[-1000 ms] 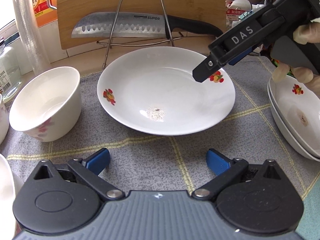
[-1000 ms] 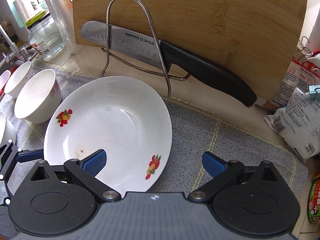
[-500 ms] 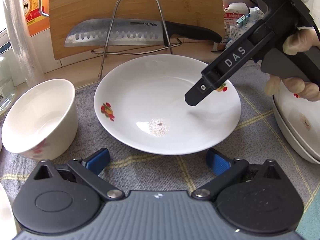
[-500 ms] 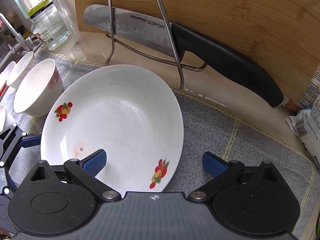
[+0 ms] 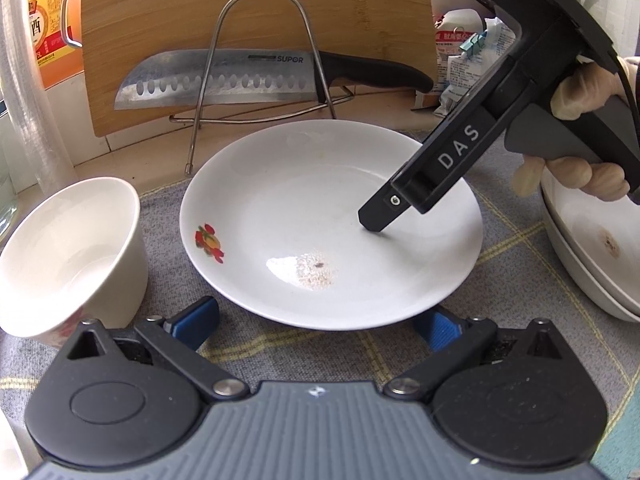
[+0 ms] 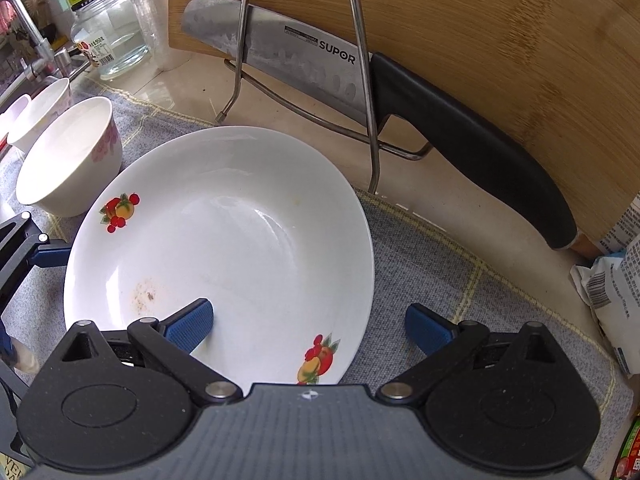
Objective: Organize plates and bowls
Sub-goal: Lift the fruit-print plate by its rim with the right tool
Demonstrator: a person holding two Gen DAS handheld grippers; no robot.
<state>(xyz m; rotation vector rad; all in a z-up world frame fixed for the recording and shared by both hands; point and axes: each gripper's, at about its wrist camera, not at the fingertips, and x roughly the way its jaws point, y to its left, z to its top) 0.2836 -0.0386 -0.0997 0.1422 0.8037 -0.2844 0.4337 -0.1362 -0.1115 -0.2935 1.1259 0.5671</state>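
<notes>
A white plate (image 5: pixel 328 224) with red fruit prints and a brown smear lies on the grey mat. My left gripper (image 5: pixel 316 322) is open, its blue pads at either side of the plate's near rim, low by the mat. My right gripper (image 6: pixel 308 326) is open too and straddles the plate's (image 6: pixel 224 248) right rim: one pad over the inside, the other over the mat. In the left wrist view a gloved hand (image 5: pixel 580 176) holds it, with one of its fingers (image 5: pixel 432 168) reaching down into the plate. A white bowl (image 5: pixel 68 256) stands left of the plate. Stacked plates (image 5: pixel 592 248) sit to the right.
Behind the plate a wire rack (image 5: pixel 260 60) holds a knife (image 6: pixel 400 92) against a bamboo cutting board (image 6: pixel 500 32). More bowls (image 6: pixel 40 108), a glass jar (image 6: pixel 108 40) and a faucet (image 6: pixel 24 28) are at the far left. Food bags (image 6: pixel 616 280) lie at the right.
Both grippers have closed in on the plate. The right gripper's finger has come down and further in over the plate's inside; the left pads now flank the near rim.
</notes>
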